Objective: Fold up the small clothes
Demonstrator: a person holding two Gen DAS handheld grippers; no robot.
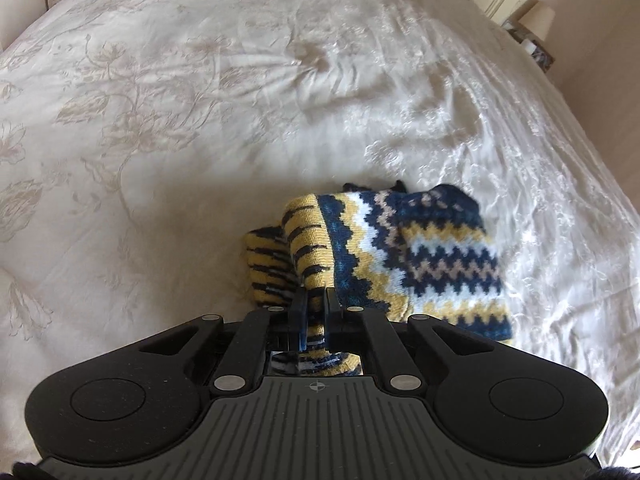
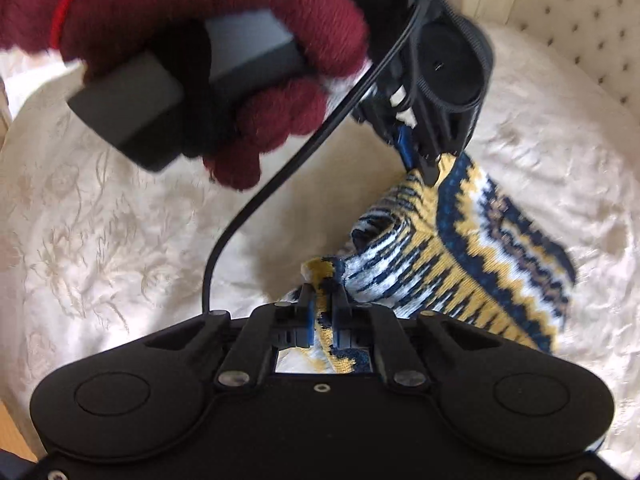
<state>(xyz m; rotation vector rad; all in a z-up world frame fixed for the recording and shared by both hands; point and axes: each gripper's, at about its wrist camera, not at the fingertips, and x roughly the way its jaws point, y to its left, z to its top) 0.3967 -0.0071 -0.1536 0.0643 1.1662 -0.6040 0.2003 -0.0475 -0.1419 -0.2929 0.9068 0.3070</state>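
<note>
Partly hidden — knitted garment's (image 1: 412, 248) pinched edge behind left tool (image 1: 316, 300).

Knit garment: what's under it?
The knit garment lies bunched on the cream bedspread, pinched by the left gripper and right gripper. Only bedspread shows around it; anything beneath its folds is covered.

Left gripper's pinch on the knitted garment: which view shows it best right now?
The right wrist view. It shows the left gripper from outside, its tips shut on the yellow-striped edge of the knitted garment. The left wrist view shows that gripper only from behind, with fabric bunched between the fingers.
</note>
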